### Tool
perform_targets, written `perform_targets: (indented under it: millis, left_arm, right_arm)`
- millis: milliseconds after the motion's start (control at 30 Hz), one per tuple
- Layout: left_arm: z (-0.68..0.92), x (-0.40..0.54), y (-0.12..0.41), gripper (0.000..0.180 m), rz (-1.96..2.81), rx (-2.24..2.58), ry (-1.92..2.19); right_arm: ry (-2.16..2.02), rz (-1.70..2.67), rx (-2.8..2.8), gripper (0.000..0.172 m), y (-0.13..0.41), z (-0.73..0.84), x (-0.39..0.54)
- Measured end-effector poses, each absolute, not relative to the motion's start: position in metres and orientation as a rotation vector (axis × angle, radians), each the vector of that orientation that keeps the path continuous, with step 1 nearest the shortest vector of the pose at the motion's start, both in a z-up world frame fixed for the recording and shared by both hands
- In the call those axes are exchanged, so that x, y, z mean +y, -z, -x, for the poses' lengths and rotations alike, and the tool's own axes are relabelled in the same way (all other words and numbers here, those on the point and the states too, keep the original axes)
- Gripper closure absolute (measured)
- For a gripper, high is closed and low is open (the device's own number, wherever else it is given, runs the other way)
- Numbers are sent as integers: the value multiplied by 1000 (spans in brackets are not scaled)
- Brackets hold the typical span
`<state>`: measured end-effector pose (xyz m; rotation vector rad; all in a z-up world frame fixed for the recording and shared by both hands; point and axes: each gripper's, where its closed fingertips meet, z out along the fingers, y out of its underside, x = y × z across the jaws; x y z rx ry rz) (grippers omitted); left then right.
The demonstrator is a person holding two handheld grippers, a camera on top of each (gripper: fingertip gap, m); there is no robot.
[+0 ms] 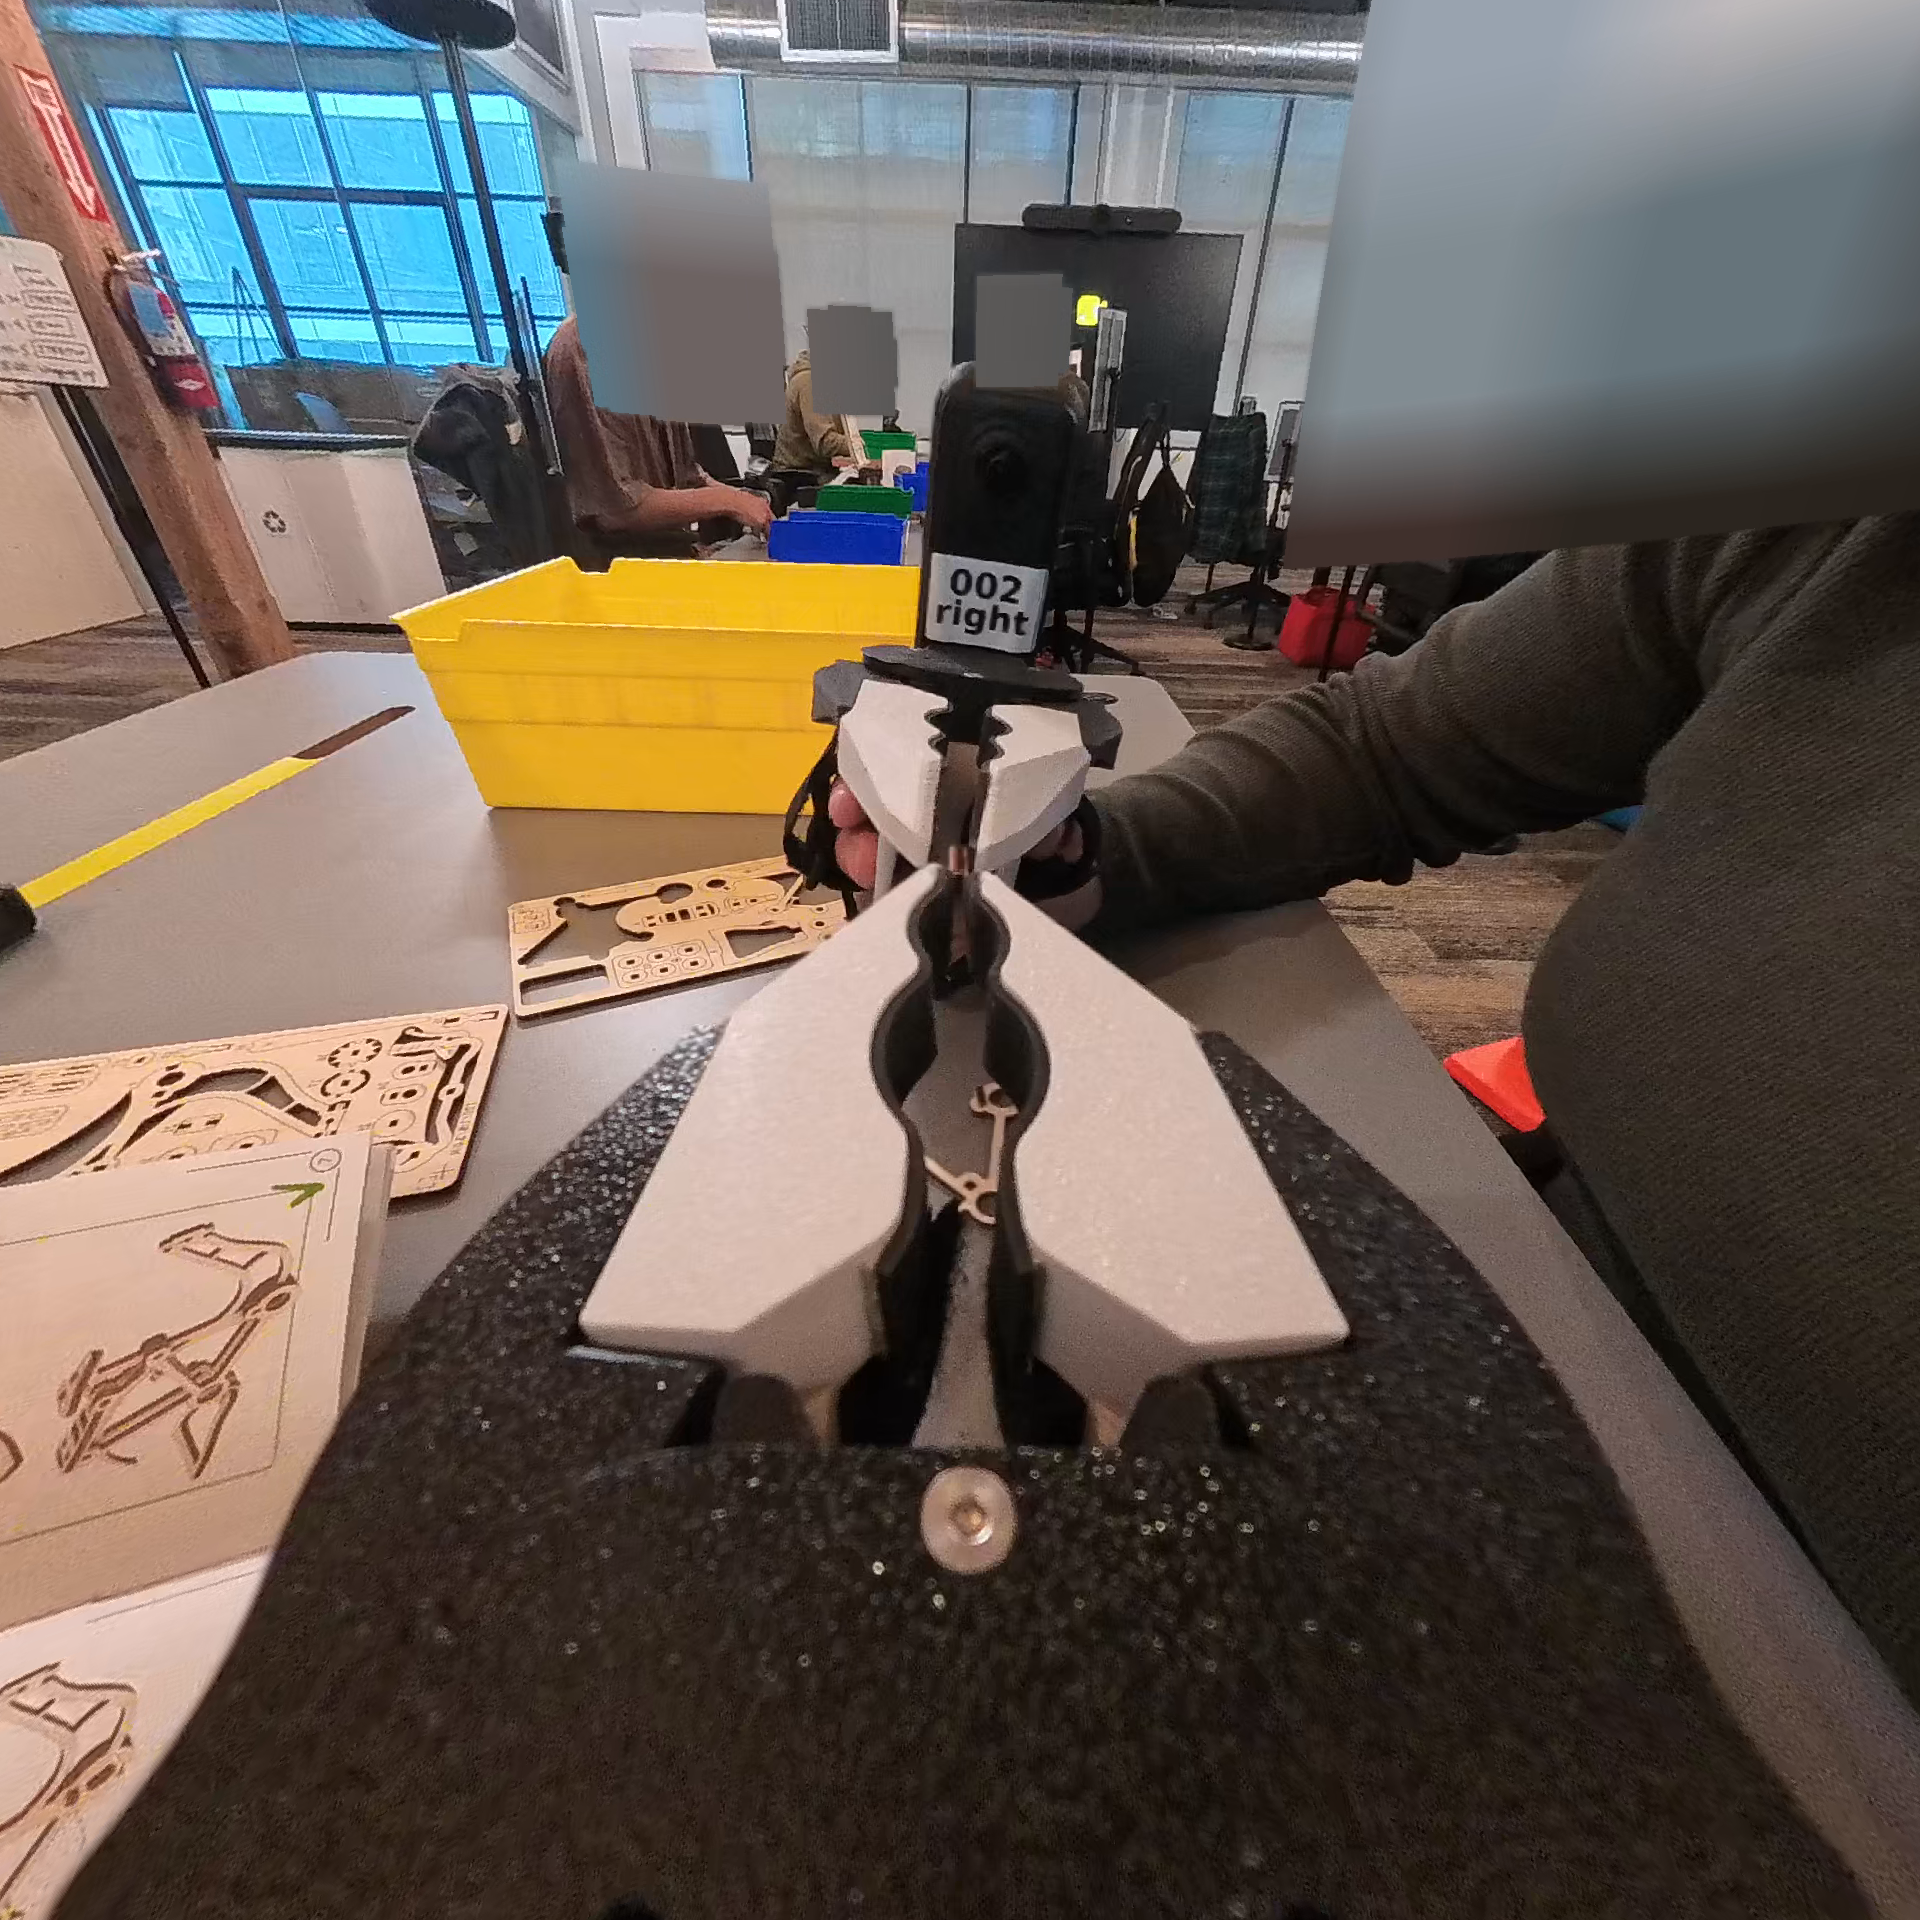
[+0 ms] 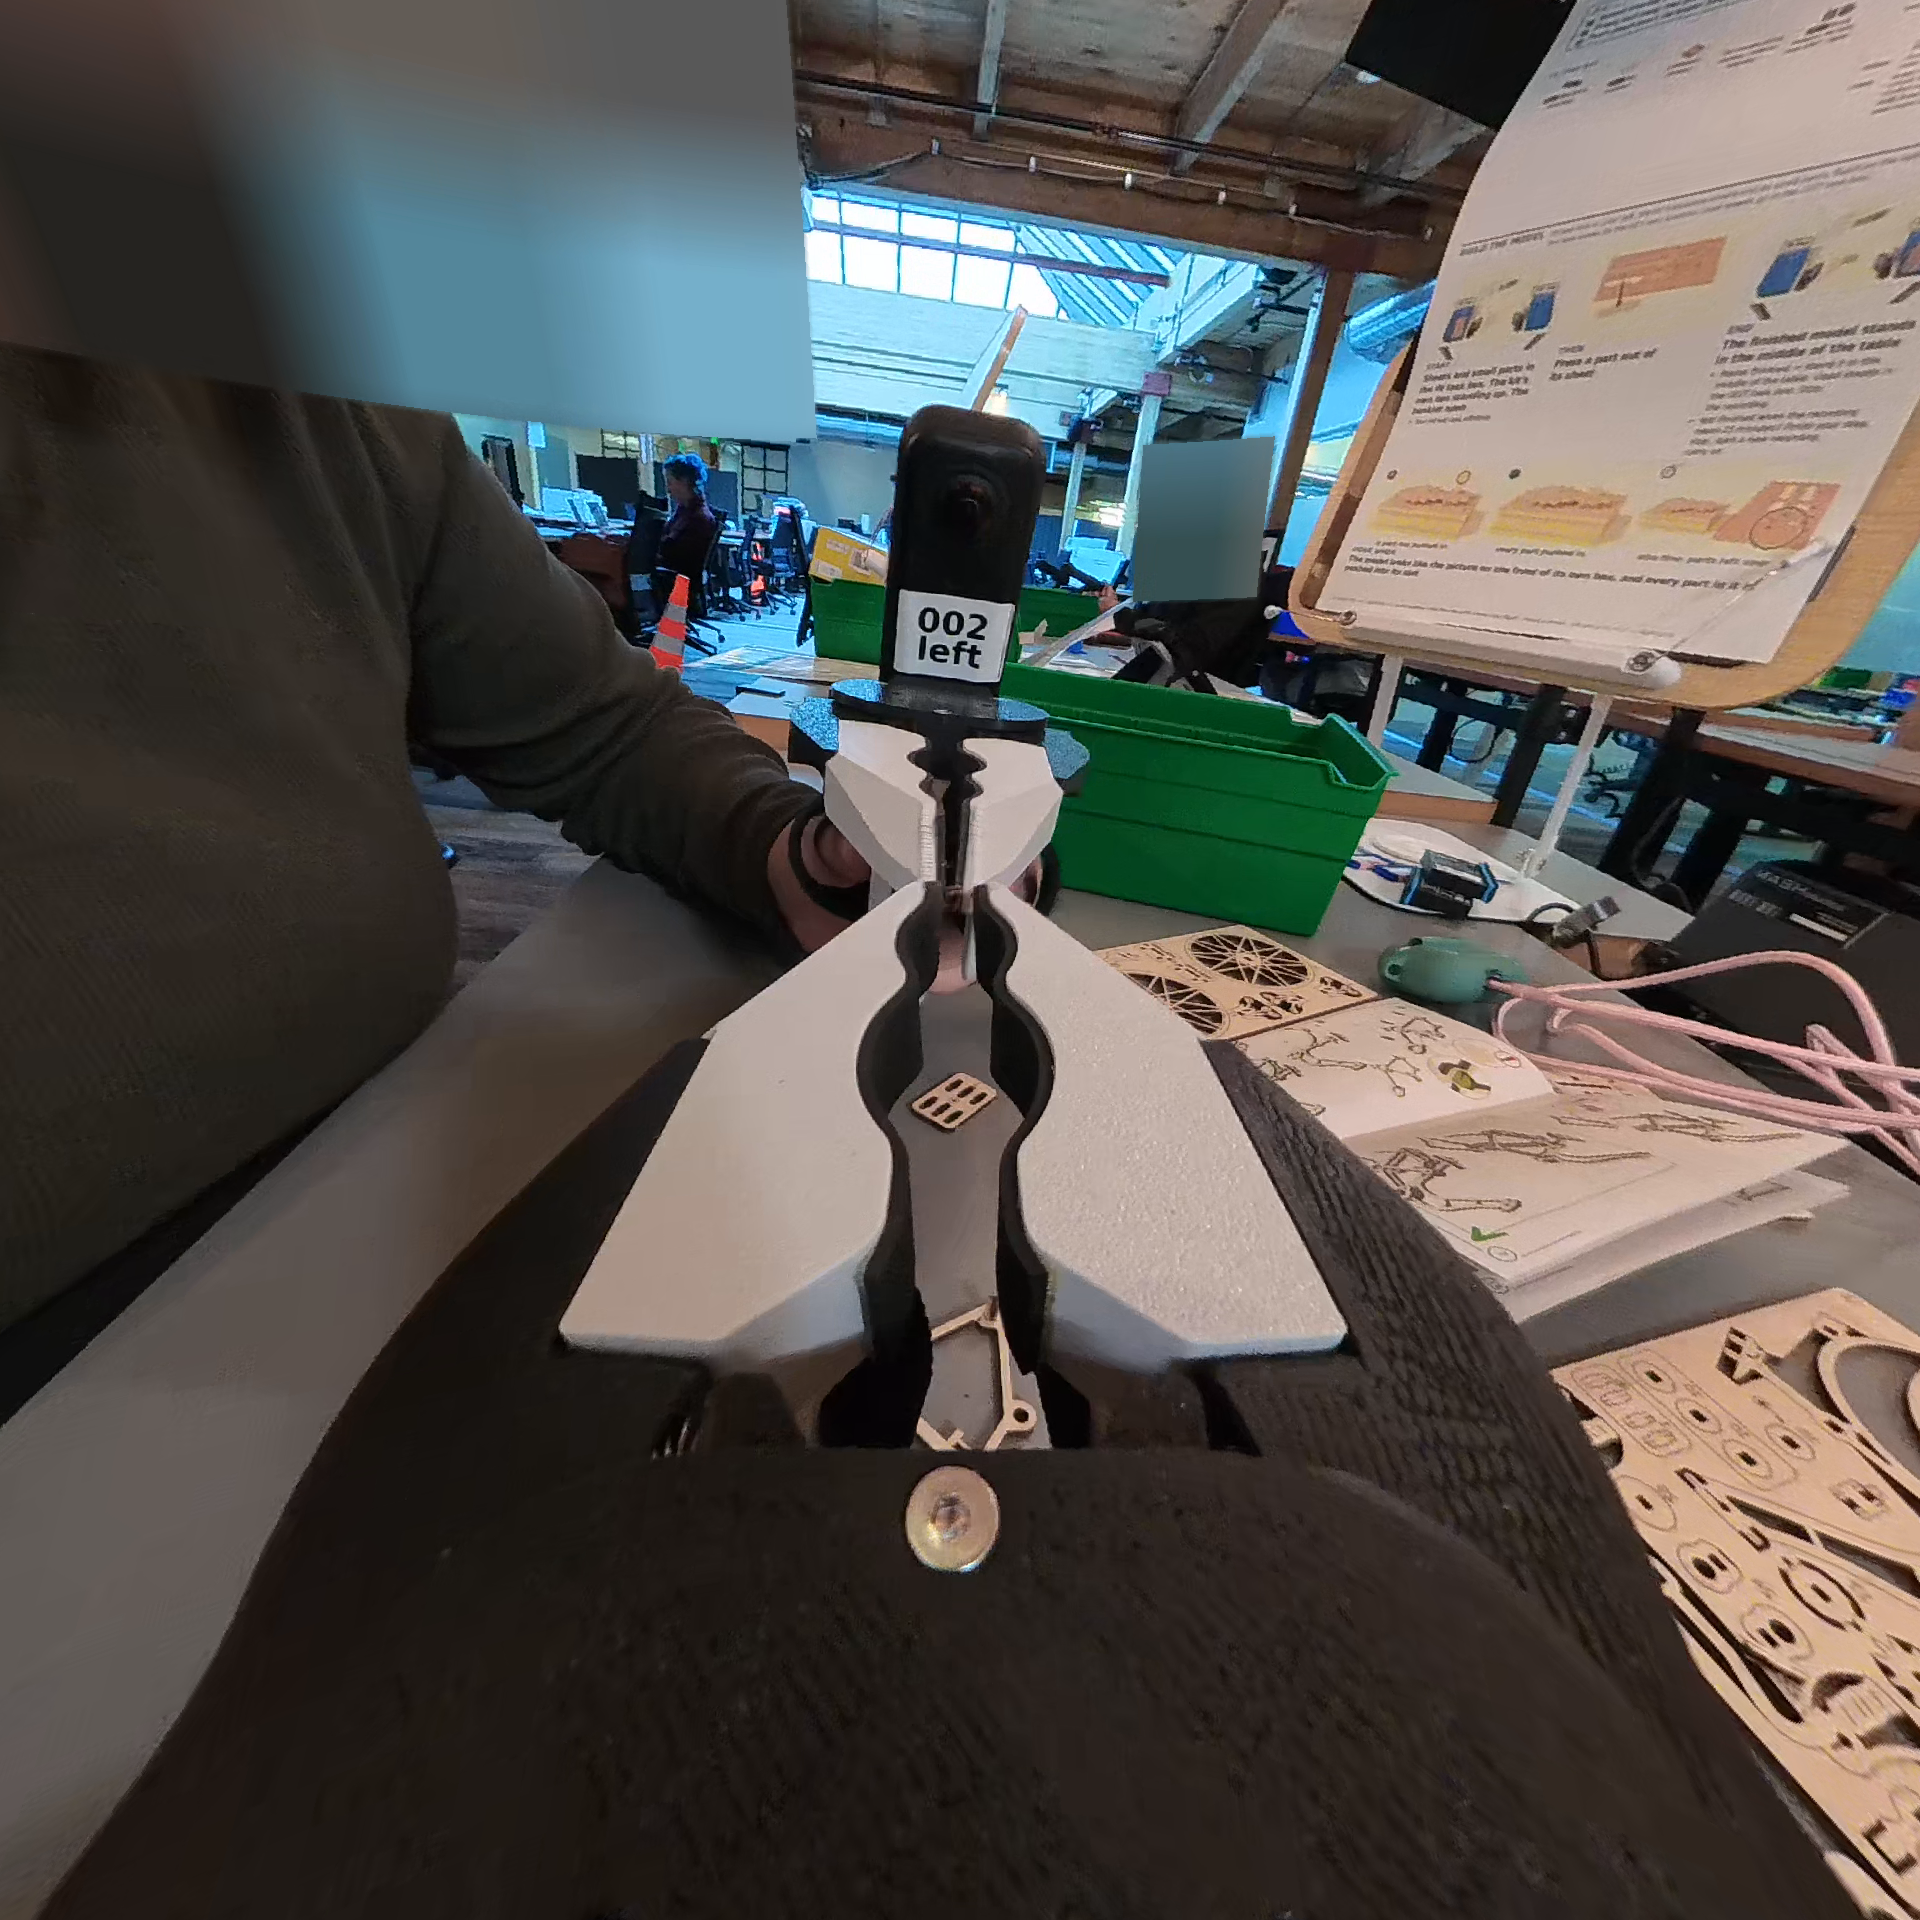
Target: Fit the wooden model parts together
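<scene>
1. The left gripper (image 1: pixel 957 883) and the right gripper (image 2: pixel 957 896) meet tip to tip above the grey table (image 1: pixel 364 883). Each has its fingers drawn together on a small wooden part (image 1: pixel 960 861), seen edge-on at the tips; I cannot tell whether it is one piece or two.
2. Judged risk: the pinch is at the very tips, so a slight twist of either hand could pop the sliver out, or snap it if the tab is forced in askew.
3. A dropped piece would likely land among loose parts below: a slotted rectangular plate (image 2: pixel 952 1099) and a thin linkage piece (image 1: pixel 982 1148) lie on the table under the jaws, easy to confuse.
4. In the left wrist view, punched-out plywood sheets (image 1: pixel 665 935) lie at 10 o'clock, the yellow bin (image 1: pixel 644 686) at 11, the instruction booklet (image 1: pixel 166 1340) at 8.
5. In the right wrist view, the green bin (image 2: pixel 1205 800) sits at 1 o'clock, the wheel sheet (image 2: pixel 1236 982) and pink cords (image 2: pixel 1714 1049) at 3; the cords could snag a sweeping wrist.
</scene>
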<state>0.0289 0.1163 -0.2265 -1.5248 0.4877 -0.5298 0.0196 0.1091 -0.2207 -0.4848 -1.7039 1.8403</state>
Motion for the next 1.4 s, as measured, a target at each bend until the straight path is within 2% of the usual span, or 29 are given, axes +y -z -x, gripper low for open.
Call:
perform_targets:
  millis: [600, 1067, 1400]
  left_arm:
    - [-29, 116, 231, 180, 1536, 456, 638]
    - [11, 124, 235, 180, 1508, 444, 119]
    - [11, 127, 250, 180, 1532, 486, 42]
  right_arm:
    - [-1908, 544, -1759, 172, 225, -20, 107]
    - [-1943, 686, -1652, 171, 221, -10, 131]
    - [-1586, 733, -1546, 171, 226, 4, 164]
